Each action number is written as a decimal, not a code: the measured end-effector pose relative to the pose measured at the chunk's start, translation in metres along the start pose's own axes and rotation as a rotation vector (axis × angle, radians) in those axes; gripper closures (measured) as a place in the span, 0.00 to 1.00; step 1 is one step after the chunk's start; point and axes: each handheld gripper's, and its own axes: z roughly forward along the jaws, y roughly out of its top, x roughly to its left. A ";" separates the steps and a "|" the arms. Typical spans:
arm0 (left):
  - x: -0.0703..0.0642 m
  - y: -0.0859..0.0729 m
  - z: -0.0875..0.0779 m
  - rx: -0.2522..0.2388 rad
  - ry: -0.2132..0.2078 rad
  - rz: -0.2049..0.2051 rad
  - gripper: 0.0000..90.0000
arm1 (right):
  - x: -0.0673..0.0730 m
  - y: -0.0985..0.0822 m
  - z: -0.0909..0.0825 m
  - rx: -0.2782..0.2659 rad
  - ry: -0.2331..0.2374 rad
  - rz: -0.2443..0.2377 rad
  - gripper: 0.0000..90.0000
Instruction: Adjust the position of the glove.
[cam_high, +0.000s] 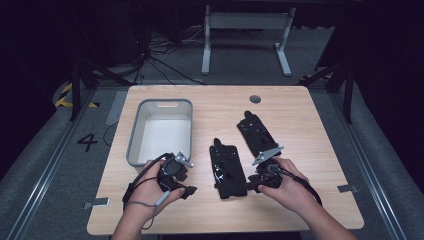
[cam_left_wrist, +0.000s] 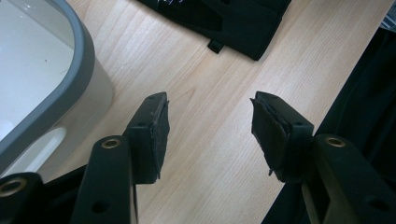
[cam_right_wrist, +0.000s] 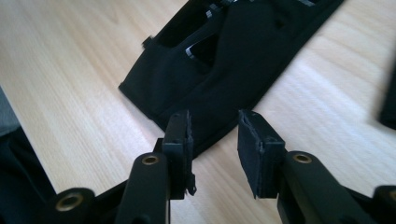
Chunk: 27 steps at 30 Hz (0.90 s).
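Overhead, the high view has a pale wooden tabletop (cam_high: 300, 125) carrying a grey plastic bin with a white inside (cam_high: 161, 131) toward its left edge, and two flat black fabric gloves near the middle. The nearer black glove (cam_high: 227, 171) lies lengthwise close to the front edge; the farther black glove (cam_high: 258, 132) lies slanted to its right, further back. The left gripper (cam_high: 189, 192) sits in the person's left hand just off the bin's front corner, apart from both gloves. The right gripper (cam_high: 254, 183) sits in the right hand beside the nearer glove's front right corner; from up here I cannot tell whether it touches the fabric.

Next, the left gripper view: its two black jaws stand spread over bare wood, nothing between them. The bin's rounded grey rim (cam_left_wrist: 79, 60) fills the upper left, and the nearer glove's cuff (cam_left_wrist: 243, 28) lies across the top, well clear of the fingertips.

Last, the right gripper view: the jaws stand apart with a gap between the pads, poised at the hem of the black glove (cam_right_wrist: 233, 70), which stretches away ahead of them. The fabric edge runs just in front of the left fingertip; the pads pinch nothing
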 end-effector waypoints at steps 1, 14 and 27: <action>0.000 0.000 0.000 0.001 0.004 0.001 0.52 | 0.003 0.001 0.003 0.005 0.000 -0.007 0.73; -0.001 0.002 0.006 0.013 0.000 0.007 0.50 | 0.006 -0.002 0.019 0.002 -0.045 0.093 0.62; -0.002 0.005 0.010 0.020 -0.005 0.016 0.49 | 0.014 -0.006 0.034 0.022 -0.150 0.054 0.61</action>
